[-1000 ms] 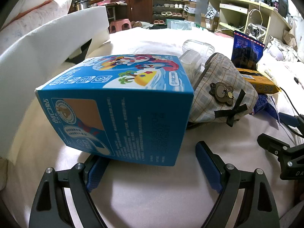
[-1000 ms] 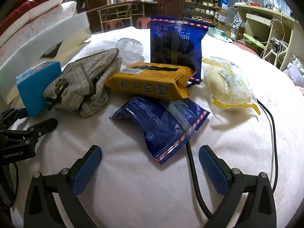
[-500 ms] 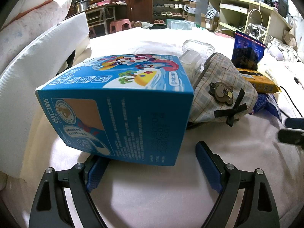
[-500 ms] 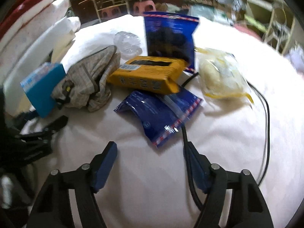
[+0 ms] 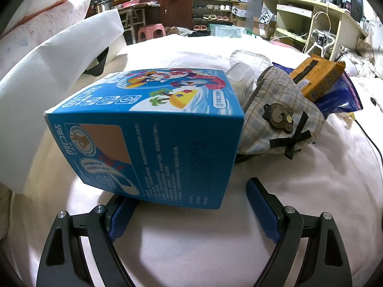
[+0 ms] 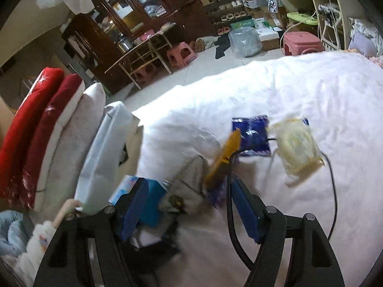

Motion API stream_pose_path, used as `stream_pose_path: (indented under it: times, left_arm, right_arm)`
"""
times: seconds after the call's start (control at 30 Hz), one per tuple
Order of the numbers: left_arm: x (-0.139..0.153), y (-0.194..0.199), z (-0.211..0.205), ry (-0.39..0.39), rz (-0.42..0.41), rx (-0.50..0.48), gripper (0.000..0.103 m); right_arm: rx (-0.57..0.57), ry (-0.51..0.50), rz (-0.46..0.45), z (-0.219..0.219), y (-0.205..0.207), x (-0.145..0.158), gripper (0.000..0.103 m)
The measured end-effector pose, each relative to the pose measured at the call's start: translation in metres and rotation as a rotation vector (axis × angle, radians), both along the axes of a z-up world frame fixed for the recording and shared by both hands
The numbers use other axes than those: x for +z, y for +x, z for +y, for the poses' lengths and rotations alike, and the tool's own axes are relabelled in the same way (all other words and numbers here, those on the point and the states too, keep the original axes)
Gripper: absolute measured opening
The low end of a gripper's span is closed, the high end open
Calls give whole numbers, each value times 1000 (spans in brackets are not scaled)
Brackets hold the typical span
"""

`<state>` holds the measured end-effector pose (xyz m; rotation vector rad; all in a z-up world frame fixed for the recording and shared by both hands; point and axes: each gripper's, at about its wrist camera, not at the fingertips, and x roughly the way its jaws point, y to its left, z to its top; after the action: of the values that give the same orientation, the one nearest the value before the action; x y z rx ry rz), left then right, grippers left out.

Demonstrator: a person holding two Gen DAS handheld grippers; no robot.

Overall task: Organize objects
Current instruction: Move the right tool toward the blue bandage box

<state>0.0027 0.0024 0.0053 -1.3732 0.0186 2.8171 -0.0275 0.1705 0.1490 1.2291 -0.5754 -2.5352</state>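
1. White quilted bed cover (image 5: pixel 311 191) fills foreground; dark wood cabinets (image 6: pixel 115 31) and shoe shelves behind.
2. Left gripper (image 5: pixel 191 205) spread wide, empty, w/ blue cartoon-print cardboard box (image 5: pixel 153 143) just ahead.
3. Right gripper (image 6: pixel 189 205) open, empty, raised above blurred orange snack packet (image 6: pixel 223 157).

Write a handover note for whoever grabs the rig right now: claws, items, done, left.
Left claw: open, low on the bed, right behind the blue box, gripping nothing.
Right claw: open, empty, raised above the pile; its view is motion-blurred.
Items: the box lies on its side against the checked pouch; a clear jar sits behind them; the yellow pack rests on a blue bag; the clear bag of yellow food lies apart on the far side; a white paper bag stands beside the box.
Done: nothing visibly sorted.
Left: all items.
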Motion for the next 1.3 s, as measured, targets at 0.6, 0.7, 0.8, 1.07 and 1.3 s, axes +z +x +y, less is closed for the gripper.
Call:
stream_pose_path:
  times: [0.6, 0.7, 0.8, 1.07, 1.3]
  left_arm:
    - [-1, 0, 0, 0, 0, -1, 88]
    - [-1, 0, 0, 0, 0, -4, 88]
    - [-1, 0, 0, 0, 0, -4, 88]
    - [0, 0, 0, -1, 0, -5, 88]
    - [0, 1, 0, 2, 0, -7, 88]
  right_arm:
    - [74, -220, -218, -69, -51, -5, 62]
    - [74, -204, -275, -81, -64, -11, 62]
    - [72, -211, -344, -86, -77, -16, 62]
    - [59, -249, -550, -94, -95, -58, 62]
    - [103, -266, -579, -100, -91, -86, 62]
